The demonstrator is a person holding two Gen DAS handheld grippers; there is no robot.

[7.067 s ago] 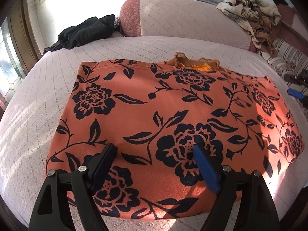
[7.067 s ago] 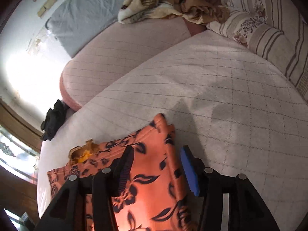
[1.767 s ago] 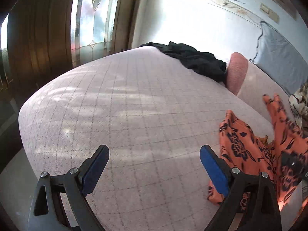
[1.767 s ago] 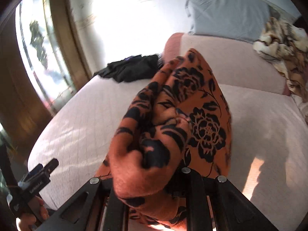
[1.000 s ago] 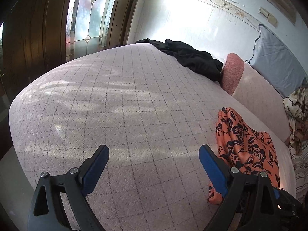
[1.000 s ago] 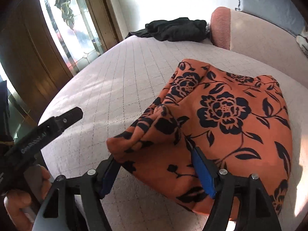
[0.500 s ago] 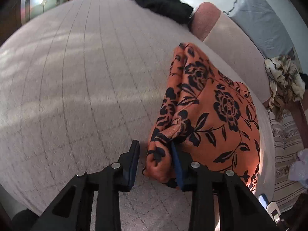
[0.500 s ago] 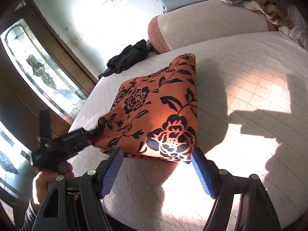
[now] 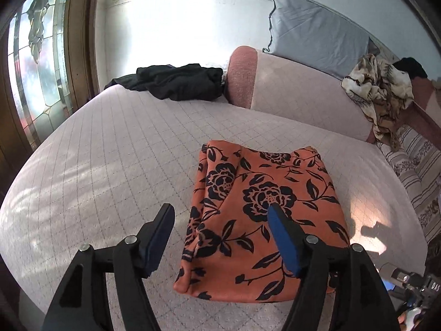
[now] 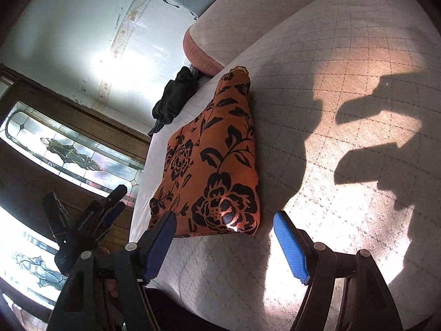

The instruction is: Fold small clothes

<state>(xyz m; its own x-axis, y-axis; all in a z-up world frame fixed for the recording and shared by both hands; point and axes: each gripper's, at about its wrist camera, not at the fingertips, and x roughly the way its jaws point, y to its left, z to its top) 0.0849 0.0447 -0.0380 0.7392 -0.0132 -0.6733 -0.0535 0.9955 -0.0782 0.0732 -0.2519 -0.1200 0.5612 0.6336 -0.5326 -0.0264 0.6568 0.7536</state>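
Note:
An orange garment with black flowers [image 9: 261, 207] lies folded into a rough rectangle on the pale quilted bed [image 9: 110, 165]. It also shows in the right wrist view [image 10: 212, 171]. My left gripper [image 9: 220, 220] is open and empty, hovering just above the garment's near left edge. My right gripper [image 10: 224, 229] is open and empty, near the garment's near right corner, apart from it. The left gripper also appears in the right wrist view [image 10: 91, 215] at the far left.
A black garment [image 9: 176, 81] lies at the bed's far left by a pink bolster [image 9: 242, 74]. A grey pillow [image 9: 317, 38] and a patterned crumpled cloth [image 9: 377, 88] sit at the back right. A striped cushion [image 9: 419, 171] borders the right. A stained-glass window [image 9: 35, 55] is left.
My left gripper has let go of the garment's edge and opened, pulling back. The garment now lies flat and folded. My right gripper stays open and has swung closer to the near corner.

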